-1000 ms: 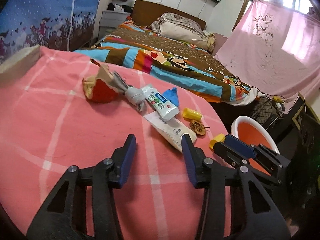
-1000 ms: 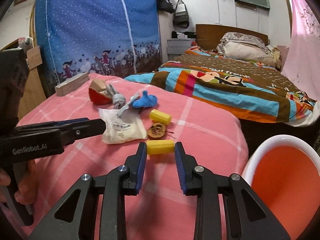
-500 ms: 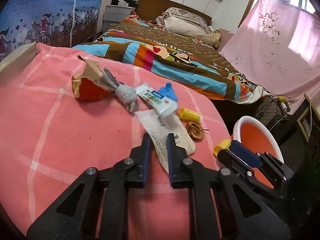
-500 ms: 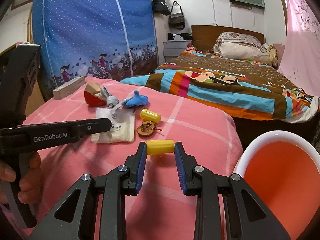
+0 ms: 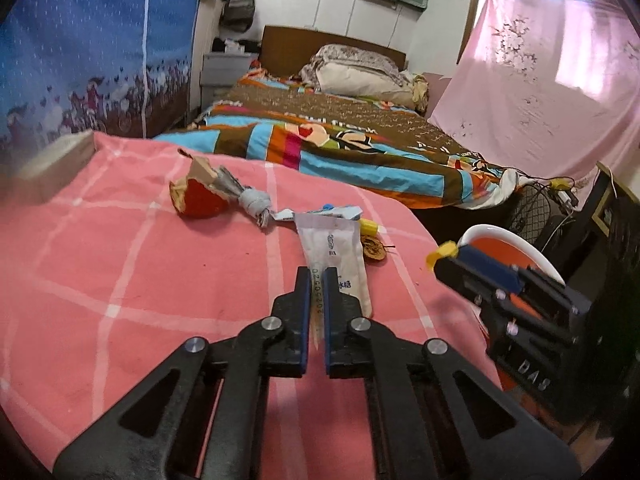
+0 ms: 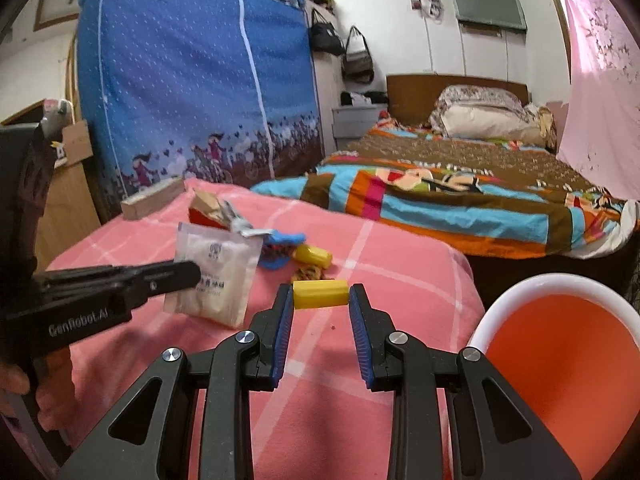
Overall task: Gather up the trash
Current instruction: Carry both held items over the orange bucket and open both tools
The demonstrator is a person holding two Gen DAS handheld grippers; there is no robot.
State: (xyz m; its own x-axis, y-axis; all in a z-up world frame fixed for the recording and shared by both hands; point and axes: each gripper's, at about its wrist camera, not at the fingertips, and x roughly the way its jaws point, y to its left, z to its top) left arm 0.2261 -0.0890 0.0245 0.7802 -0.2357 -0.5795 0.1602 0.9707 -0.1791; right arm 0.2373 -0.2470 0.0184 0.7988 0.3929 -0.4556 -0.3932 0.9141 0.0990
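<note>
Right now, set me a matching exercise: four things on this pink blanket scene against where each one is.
Things:
1. white sachet
2. yellow cap
3. wooden block
4. orange bin

Places:
A. far edge of the pink blanket
B. right of the blanket
C. in the left gripper
D. in the right gripper

Pairs: 1-C, 2-D, 3-A, 4-B

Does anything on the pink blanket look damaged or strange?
Yes. The red paper container at the far side of the pink blanket is torn open, its rim ragged. Beside it lies a twisted grey wrapper, and a dried brown scrap lies near the white sachet.
</note>
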